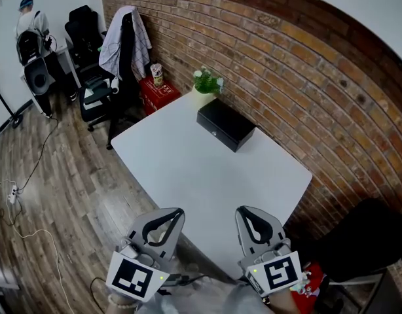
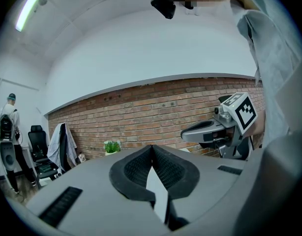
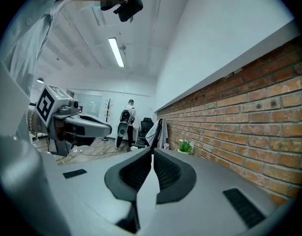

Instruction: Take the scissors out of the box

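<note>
While the left hand-held gripper [image 1: 177, 214] and right hand-held gripper [image 1: 244, 212] sit closed, empty, the shut box [image 1: 226, 124] above centre looks rigid, likely best opened at its lid's front edge.

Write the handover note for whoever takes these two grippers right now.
Left gripper: shut, empty, near the front edge of the white table.
Right gripper: shut, empty, beside the left one.
Black box: lid closed, at the table's far side, next to the potted plant.
Scissors: not in sight, presumably inside the box.
Done: nothing yet.
Left to do: reach the box, open it, lift the scissors out.
</note>
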A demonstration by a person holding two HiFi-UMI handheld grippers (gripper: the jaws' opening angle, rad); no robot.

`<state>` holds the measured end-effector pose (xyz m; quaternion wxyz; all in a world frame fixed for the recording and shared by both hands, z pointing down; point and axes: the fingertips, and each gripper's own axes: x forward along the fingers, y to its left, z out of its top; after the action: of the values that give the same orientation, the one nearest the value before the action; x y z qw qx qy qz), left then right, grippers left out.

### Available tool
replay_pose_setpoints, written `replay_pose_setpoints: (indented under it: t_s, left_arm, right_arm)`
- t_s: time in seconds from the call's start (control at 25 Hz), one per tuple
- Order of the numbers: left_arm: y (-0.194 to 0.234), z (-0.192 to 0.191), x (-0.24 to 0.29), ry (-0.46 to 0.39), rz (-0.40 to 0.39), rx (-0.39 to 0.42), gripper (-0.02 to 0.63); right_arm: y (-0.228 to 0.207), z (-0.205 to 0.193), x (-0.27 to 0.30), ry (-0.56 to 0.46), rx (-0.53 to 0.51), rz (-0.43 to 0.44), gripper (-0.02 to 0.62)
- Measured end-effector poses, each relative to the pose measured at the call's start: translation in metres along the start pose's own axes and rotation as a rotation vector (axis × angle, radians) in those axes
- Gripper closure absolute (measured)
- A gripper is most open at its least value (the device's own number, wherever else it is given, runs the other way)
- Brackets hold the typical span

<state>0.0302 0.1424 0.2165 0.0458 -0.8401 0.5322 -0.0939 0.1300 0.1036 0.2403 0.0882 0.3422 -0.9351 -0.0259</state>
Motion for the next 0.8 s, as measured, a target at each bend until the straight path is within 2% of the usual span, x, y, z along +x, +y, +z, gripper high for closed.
replay_pose_setpoints:
  t_s: [0.28, 0.4, 0.8]
  left_arm:
    - [0.008, -0.005, 0.016, -0.011, -0.028, -0.002, 0.588]
    - [0.013, -0.006, 0.025, -0.013, -0.042, -0.020, 0.588]
    - [0.054, -0.020, 0.070, 0.003, -0.125, -0.008, 0.588]
  right_arm:
    - [-0.013, 0.005, 0.010, -0.056, 0.012, -0.056, 0.551]
    - [-0.017, 0.004, 0.016, -0.042, 0.014, -0.069, 0.551]
    - [-0.039, -0.009, 0.056, 0.037, 0.021, -0.130, 0.551]
